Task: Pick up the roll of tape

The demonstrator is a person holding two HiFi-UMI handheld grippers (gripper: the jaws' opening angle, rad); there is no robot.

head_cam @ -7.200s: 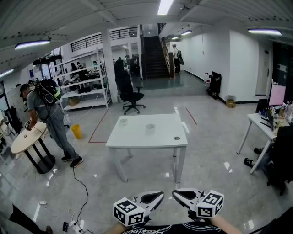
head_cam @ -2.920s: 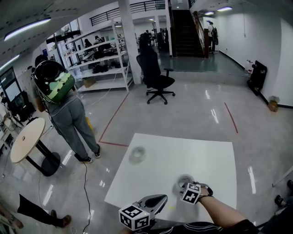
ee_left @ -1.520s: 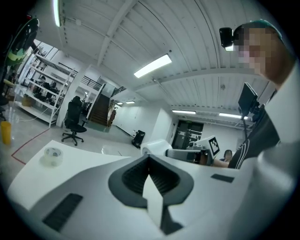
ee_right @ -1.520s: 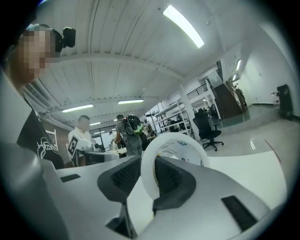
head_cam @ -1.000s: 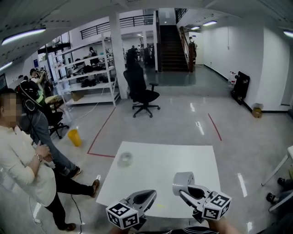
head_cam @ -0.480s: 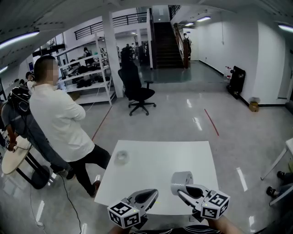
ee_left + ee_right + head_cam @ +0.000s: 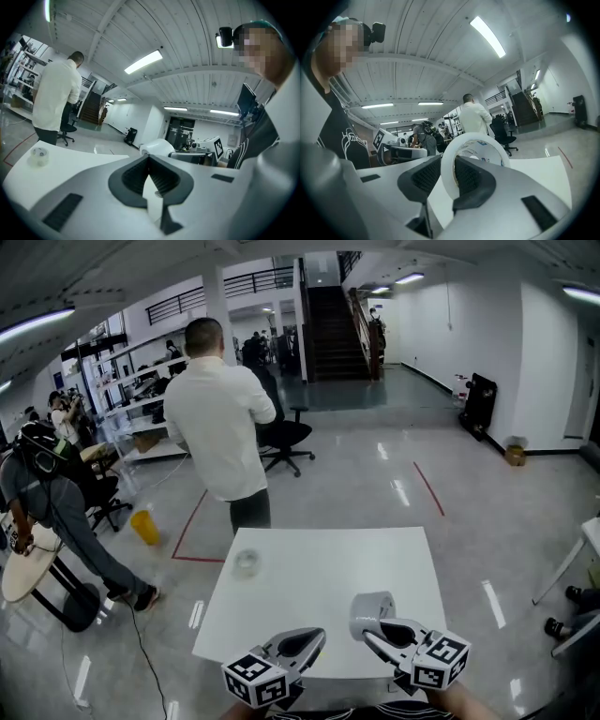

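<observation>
A white roll of tape (image 7: 373,607) hangs above the near right part of the white table (image 7: 328,568). My right gripper (image 7: 367,626) is shut on it. In the right gripper view the roll (image 7: 474,140) stands upright, its ring wall pinched between the jaws of the right gripper (image 7: 449,161). My left gripper (image 7: 317,637) hovers over the table's near edge to the left. It is shut, with nothing in it (image 7: 150,159). From the left gripper view the white roll (image 7: 159,146) shows just beyond the jaws. A second, clear roll of tape (image 7: 246,562) (image 7: 39,156) lies at the table's far left.
A person in a white shirt (image 7: 225,427) stands right at the table's far left edge. Another person with a backpack (image 7: 47,493) bends over a round table (image 7: 23,563) at the left. A black office chair (image 7: 286,432) and a yellow bin (image 7: 145,526) stand on the floor beyond.
The person in the white shirt has walked from the left to the table's far edge. Both grippers stay nearly still, the right one keeping the white roll lifted.
</observation>
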